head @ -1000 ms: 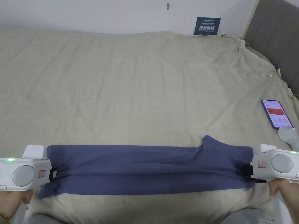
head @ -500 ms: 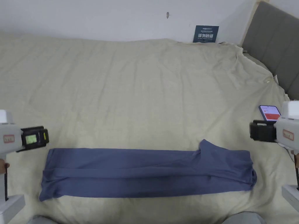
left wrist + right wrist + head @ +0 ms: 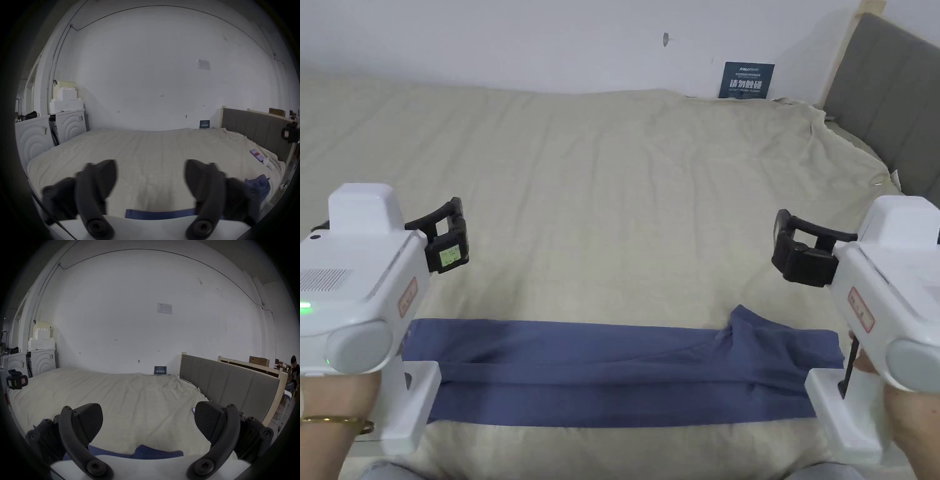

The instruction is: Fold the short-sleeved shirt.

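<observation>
Both tools, the left tool [image 3: 448, 242] and right tool [image 3: 800, 253], are held spread and empty above the long-folded blue shirt [image 3: 625, 369], presumably freed for a crosswise fold.

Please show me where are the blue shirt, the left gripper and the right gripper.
blue shirt [image 3: 612, 369]: head view, middle of the folded strip.
left gripper [image 3: 447, 240]: head view, between its open black jaws.
right gripper [image 3: 797, 250]: head view, between its open black jaws.
</observation>
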`<state>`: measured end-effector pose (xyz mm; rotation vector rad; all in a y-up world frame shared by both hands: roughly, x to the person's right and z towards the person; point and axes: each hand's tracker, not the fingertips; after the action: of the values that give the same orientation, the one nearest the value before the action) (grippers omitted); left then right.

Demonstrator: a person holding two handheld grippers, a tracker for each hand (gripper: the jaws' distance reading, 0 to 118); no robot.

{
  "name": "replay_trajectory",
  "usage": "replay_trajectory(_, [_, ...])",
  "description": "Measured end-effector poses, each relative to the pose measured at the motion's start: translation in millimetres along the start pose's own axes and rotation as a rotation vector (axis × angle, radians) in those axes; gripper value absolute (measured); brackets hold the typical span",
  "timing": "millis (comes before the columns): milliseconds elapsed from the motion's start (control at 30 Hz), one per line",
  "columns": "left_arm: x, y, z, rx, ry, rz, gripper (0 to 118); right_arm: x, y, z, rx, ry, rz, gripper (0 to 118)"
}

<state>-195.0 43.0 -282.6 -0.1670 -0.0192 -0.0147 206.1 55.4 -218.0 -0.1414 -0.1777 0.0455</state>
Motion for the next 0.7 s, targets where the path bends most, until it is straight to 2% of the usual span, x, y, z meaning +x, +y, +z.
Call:
replay_trajectory(33, [1.8, -2.2, 0.6, 0.003, 0.001, 0.004, 61, -2.4, -2.8, 4.2, 0.014, 0.020, -0.013, 104])
replay_trajectory(100, [4.8, -6.4, 3.1, 0.010, -0.001, 0.009, 47, -7.0, -5.3, 7.6, 0.012, 0.034, -0.010, 84])
replay_trajectory(167, [9.6, -9.7, 5.9, 0.006, -0.004, -0.001, 31, -10.8, -7.7, 8.5, 0.014, 0.035, 0.000, 48])
replay_trajectory(200, [10.3, -14.7, 2.7, 0.010, -0.004, -0.014, 17, -12.7, -9.4, 9.5, 0.017, 0.033, 0.003, 31])
replay_trajectory(233, [13.0, -16.8, 3.7, 0.017, 0.000, -0.025, 1, -13.8, -10.4, 9.3, 0.021, 0.026, 0.000, 6])
replay_trajectory(267, [14.7, -18.4, 4.9, 0.023, 0.006, -0.032, 0, -13.5, -10.4, 7.9, 0.017, 0.028, -0.010, 1])
replay_trajectory(333, [17.4, -17.3, 7.5, 0.019, -0.008, -0.026, 0, -11.3, -11.9, 8.8, 0.017, 0.040, -0.039, 0])
replay_trajectory(700, [15.7, -18.9, 5.1, -0.022, -0.035, 0.008, 0, -11.4, -9.4, 6.4, -0.014, 0.033, -0.046, 0])
